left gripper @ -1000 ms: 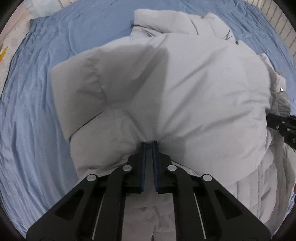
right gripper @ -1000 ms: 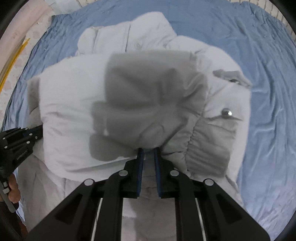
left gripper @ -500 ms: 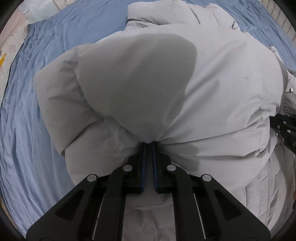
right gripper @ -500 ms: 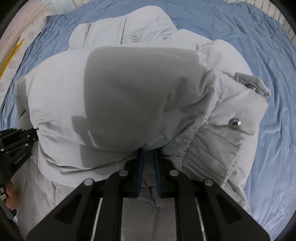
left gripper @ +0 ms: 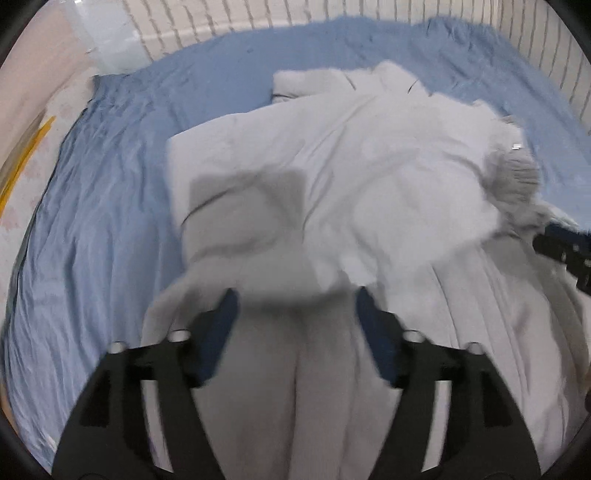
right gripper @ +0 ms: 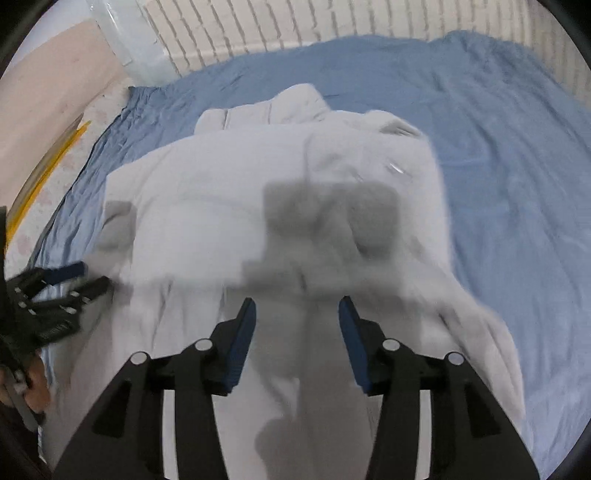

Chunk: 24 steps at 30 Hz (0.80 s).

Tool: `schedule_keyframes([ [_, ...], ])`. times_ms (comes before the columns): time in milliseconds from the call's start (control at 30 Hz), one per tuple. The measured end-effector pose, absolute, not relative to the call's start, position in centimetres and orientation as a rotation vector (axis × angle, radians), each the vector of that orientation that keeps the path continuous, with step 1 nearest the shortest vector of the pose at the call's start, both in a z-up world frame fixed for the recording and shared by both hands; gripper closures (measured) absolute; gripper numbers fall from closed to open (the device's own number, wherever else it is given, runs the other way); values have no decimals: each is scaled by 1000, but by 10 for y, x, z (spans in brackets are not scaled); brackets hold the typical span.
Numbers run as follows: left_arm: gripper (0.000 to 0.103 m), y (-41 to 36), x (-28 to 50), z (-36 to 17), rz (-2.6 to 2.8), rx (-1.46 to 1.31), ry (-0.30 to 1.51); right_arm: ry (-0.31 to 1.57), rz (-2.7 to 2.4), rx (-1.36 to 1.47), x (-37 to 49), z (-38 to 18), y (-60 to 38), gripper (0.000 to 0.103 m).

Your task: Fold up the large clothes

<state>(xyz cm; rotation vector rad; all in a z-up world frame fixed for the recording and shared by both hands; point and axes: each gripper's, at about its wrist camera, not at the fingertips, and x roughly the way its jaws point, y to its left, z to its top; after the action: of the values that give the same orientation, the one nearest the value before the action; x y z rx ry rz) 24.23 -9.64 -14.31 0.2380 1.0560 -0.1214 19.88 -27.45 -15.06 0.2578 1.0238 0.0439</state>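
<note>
A pale grey padded jacket (left gripper: 332, 177) lies on the blue bed sheet (left gripper: 96, 221), its lower part folded up over the upper part. It also shows in the right wrist view (right gripper: 229, 206). My left gripper (left gripper: 295, 299) is open and empty, just above the near edge of the fold. My right gripper (right gripper: 297, 308) is open and empty over the jacket's right side. The left gripper shows at the left edge of the right wrist view (right gripper: 70, 280), and the right gripper at the right edge of the left wrist view (left gripper: 561, 251). Both views are blurred by motion.
The blue sheet (right gripper: 498, 184) covers the bed around the jacket. A white brick wall (right gripper: 332, 26) runs behind the bed. A clear plastic bag (right gripper: 133, 44) sits at the back left. Yellow strips (left gripper: 26, 155) lie by the bed's left edge.
Both grippers have opened and let go of the jacket's hem. The folded part has dropped onto the jacket. Both grippers have pulled back and tilted up, so the wall now shows.
</note>
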Motion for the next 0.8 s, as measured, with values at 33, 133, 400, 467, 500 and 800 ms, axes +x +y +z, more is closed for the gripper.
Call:
schedule_keyframes([
  [33, 27, -90, 227, -140, -111, 222, 1045, 1021, 30, 269, 179, -151, -278, 56],
  [133, 27, -67, 182, -145, -104, 150, 1073, 1049, -48, 293, 133, -165, -290, 56],
  [400, 27, -34, 96, -189, -61, 147, 1126, 1059, -87, 281, 73, -166, -294, 56],
  [467, 27, -32, 82, -188, -67, 128, 1122, 1061, -95, 298, 61, -168, -298, 56],
  [500, 27, -31, 77, -184, -66, 126, 1117, 1063, -98, 301, 56, -168, -297, 56],
  [800, 27, -30, 42, -173, -58, 125, 1058, 1004, -139, 220, 13, -151, -283, 54],
])
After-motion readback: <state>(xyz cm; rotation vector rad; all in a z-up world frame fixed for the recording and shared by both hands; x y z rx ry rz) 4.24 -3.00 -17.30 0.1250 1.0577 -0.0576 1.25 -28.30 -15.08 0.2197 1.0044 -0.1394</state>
